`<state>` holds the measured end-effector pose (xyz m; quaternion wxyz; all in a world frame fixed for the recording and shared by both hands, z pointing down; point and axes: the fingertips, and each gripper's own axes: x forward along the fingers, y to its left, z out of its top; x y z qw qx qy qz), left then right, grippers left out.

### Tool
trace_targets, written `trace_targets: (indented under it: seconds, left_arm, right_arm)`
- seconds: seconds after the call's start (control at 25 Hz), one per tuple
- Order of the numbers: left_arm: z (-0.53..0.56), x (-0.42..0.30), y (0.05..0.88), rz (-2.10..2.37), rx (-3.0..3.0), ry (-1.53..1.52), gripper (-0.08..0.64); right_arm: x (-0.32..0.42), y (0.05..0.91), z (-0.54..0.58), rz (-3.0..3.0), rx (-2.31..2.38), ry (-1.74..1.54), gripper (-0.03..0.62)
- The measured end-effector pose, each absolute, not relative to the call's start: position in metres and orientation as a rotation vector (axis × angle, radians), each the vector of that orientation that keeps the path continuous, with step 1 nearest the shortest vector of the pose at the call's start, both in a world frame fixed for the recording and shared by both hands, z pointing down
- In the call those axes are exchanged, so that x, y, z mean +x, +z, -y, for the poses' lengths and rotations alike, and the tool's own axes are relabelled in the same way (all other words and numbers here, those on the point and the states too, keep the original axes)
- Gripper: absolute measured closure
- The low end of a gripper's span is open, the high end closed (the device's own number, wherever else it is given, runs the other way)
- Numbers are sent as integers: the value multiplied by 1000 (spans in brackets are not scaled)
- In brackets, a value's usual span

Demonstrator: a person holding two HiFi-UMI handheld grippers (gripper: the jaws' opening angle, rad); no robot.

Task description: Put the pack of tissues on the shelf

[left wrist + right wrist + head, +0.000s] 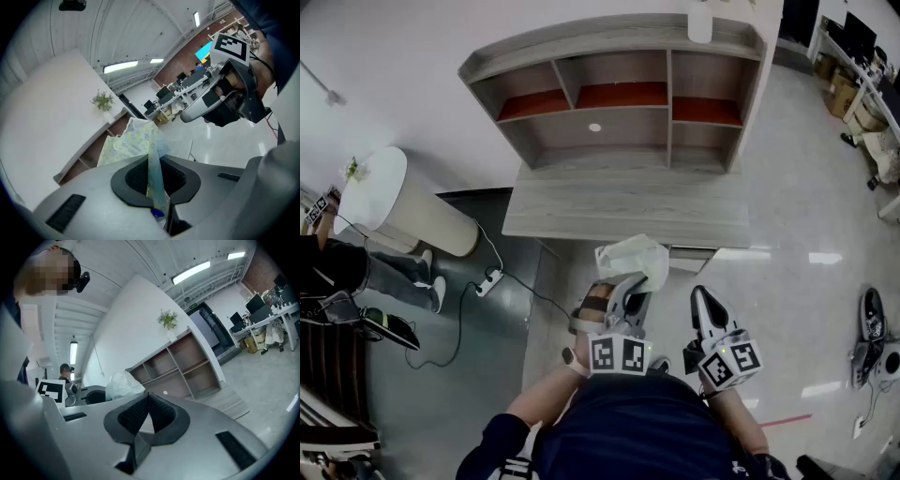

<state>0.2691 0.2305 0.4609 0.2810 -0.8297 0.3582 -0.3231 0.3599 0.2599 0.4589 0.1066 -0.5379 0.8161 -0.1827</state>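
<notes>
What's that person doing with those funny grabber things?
A person stands facing a wooden shelf with a gripper in each hand. The left gripper is shut on the wrapper of a pack of tissues, holding it up in front of the shelf. The right gripper is shut and empty beside it. The pack is not on the shelf yet.

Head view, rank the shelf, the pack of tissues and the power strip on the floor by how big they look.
1. shelf
2. pack of tissues, though nearness to the camera enlarges it
3. power strip
</notes>
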Motion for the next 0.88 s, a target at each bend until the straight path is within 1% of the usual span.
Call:
trace_targets:
  seconds: [0.4,0.88]
  left_arm:
    - [-215,152,451,-1025,-2100,-906,523]
    - [-152,28,433,-1104,-1897,-901,523]
  right_arm:
    - [250,445,-242,-2483,-1536,-519,581]
    - [163,436,-203,-2514,-1580,-514,581]
